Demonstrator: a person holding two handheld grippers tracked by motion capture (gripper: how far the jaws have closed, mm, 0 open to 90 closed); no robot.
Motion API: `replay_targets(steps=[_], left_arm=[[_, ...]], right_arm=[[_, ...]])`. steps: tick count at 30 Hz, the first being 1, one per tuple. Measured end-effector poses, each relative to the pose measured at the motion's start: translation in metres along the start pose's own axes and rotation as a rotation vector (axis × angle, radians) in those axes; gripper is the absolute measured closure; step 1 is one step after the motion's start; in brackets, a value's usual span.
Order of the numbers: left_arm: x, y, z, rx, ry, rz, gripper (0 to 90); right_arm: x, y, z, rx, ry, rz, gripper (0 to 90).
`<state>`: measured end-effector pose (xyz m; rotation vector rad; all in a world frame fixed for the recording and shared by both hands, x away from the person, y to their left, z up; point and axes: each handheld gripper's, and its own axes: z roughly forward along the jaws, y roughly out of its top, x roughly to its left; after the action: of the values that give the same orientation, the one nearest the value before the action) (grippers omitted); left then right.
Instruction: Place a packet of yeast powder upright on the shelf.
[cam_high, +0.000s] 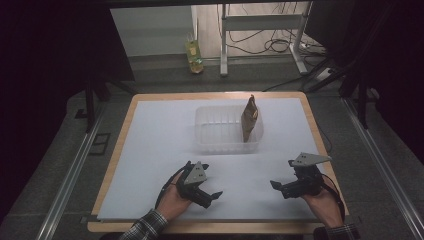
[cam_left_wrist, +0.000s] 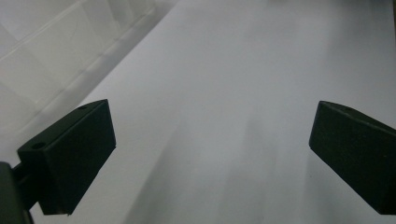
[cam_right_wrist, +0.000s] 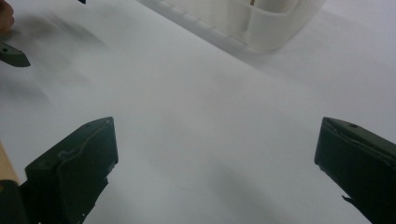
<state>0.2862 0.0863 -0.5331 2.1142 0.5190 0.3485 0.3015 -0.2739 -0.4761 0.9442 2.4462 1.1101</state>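
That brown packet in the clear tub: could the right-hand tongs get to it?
Probably yes. The brown packet stands against the clear tub's right wall, poking above the rim, with bare sheet between it and the open right tongs.

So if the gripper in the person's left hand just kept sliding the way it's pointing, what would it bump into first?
Probably the right gripper. The left gripper points across the white sheet toward it, jaws open, with bare sheet between. The clear bin lies off to the side.

A pouch (cam_high: 249, 119) stands in the container (cam_high: 220, 142) beyond both grippers.
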Motion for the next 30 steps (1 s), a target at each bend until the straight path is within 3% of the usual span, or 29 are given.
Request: replay_targets(steps=[19,30], left_arm=[[0.001,0.000,0.000,0.001,-0.003,-0.008,0.6],[0.001,-0.001,0.002,0.017,-0.003,-0.003,0.6]], right_arm=[[-0.002,-0.022,-0.011,-0.005,-0.008,0.013,0.0],[-0.009,-0.040,-0.009,0.057,-0.019,0.035,0.0]])
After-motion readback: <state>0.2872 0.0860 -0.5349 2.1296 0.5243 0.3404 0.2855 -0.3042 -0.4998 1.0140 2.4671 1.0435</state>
